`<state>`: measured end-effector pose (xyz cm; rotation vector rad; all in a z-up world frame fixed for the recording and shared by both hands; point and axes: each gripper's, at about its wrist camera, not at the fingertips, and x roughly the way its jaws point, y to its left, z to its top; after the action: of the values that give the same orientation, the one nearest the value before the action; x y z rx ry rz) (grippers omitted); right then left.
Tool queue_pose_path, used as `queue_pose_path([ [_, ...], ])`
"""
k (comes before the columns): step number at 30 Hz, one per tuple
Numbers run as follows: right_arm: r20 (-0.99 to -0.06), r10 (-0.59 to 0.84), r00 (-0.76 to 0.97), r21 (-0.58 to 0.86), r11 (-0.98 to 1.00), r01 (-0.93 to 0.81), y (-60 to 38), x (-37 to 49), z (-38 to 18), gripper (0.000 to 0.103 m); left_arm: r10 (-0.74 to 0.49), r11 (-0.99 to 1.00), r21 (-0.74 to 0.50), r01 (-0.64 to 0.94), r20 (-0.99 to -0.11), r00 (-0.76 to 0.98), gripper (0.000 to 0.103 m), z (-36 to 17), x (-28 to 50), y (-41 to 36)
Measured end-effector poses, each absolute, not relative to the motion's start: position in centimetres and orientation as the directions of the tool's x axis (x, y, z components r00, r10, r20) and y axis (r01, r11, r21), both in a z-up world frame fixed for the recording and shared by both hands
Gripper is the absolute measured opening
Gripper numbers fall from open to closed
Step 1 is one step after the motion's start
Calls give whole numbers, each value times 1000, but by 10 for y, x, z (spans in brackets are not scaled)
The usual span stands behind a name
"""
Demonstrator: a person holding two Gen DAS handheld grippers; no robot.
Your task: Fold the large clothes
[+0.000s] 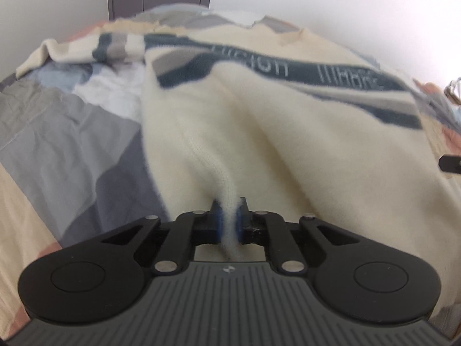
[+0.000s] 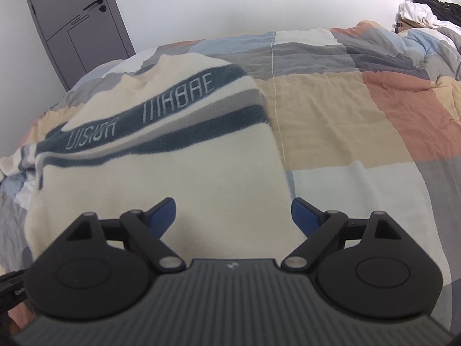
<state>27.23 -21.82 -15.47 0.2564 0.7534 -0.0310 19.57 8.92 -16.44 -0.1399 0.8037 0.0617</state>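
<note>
The cream fleece sweater with dark blue lettered stripes (image 2: 161,150) lies spread on the patchwork quilt (image 2: 360,115). The left gripper (image 1: 229,225) pinches its hem ridge; the right gripper (image 2: 233,216) hovers agape above. Such a thin pinch could slip, dragging the fold crooked.
</note>
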Motion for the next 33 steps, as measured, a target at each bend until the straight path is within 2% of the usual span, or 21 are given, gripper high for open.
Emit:
queue_pose_path([
  [4, -680, 42, 732, 221, 964, 150, -223, 270, -154, 89, -50, 962, -237, -134, -637, 769, 9, -145, 178, 109],
  [7, -678, 42, 734, 234, 959, 161, -226, 269, -154, 89, -42, 935, -309, -175, -585, 810, 9, -132, 162, 124],
  [10, -674, 59, 737, 251, 956, 153, -227, 270, -153, 89, 22, 892, -368, -264, -548, 836, 9, -122, 154, 148],
  [13, -672, 79, 737, 263, 955, 137, -226, 270, -152, 89, 114, 859, -371, -353, -534, 838, 9, -115, 154, 171],
  [18, -672, 103, 734, 280, 952, 124, -225, 271, -152, 89, 203, 823, -315, -472, -614, 763, 9, -128, 169, 195],
  [22, -670, 107, 734, 291, 948, 127, -228, 273, -152, 89, 172, 799, -300, -522, -717, 676, 9, -151, 182, 209],
  [27, -664, 121, 737, 322, 937, 136, -233, 272, -151, 89, 184, 808, -283, -517, -713, 677, 10, -151, 179, 208],
  [29, -659, 131, 740, 338, 931, 136, -236, 271, -150, 89, 210, 826, -240, -510, -709, 673, 19, -147, 178, 199],
  [31, -655, 136, 743, 349, 927, 138, -237, 270, -149, 89, 240, 841, -198, -504, -698, 674, 41, -142, 175, 189],
  [33, -650, 143, 746, 363, 921, 140, -240, 269, -147, 89, 271, 855, -161, -494, -673, 688, 53, -130, 172, 178],
])
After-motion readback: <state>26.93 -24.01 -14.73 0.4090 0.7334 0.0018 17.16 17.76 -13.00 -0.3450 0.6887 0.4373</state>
